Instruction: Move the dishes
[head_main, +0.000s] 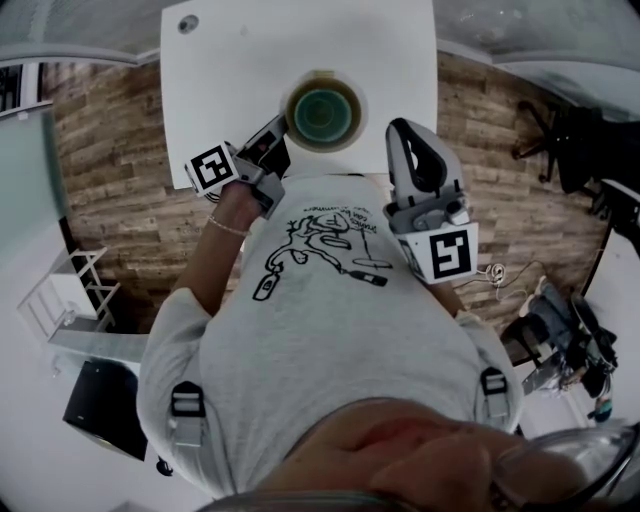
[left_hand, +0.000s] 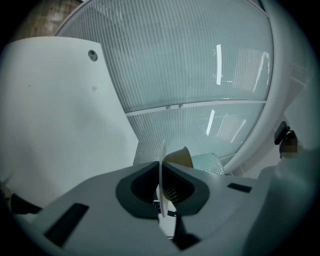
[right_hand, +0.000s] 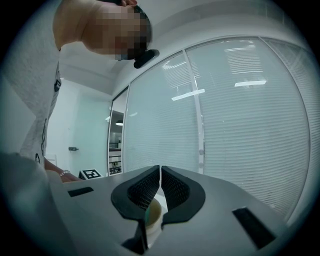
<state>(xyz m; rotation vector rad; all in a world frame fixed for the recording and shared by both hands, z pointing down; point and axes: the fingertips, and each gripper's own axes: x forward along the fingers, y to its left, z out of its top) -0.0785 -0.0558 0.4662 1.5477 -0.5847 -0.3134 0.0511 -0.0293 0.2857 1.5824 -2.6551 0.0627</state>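
Jaws of left gripper (left_hand: 162, 197) & right gripper (right_hand: 160, 192) pinch round white plate (left_hand: 162, 165) w/ teal-lined tan bowl (head_main: 321, 113) by white table's (head_main: 230, 70) near edge; uneven pull prob. tips it, sliding the bowl off.

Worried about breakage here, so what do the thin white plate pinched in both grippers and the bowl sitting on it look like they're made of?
The plate has a thin, smooth, plain white edge. It is probably glazed ceramic or melamine, and the look alone can't settle which. The bowl has a tan wall and a teal inside with a slight sheen, so it is likely glazed ceramic.
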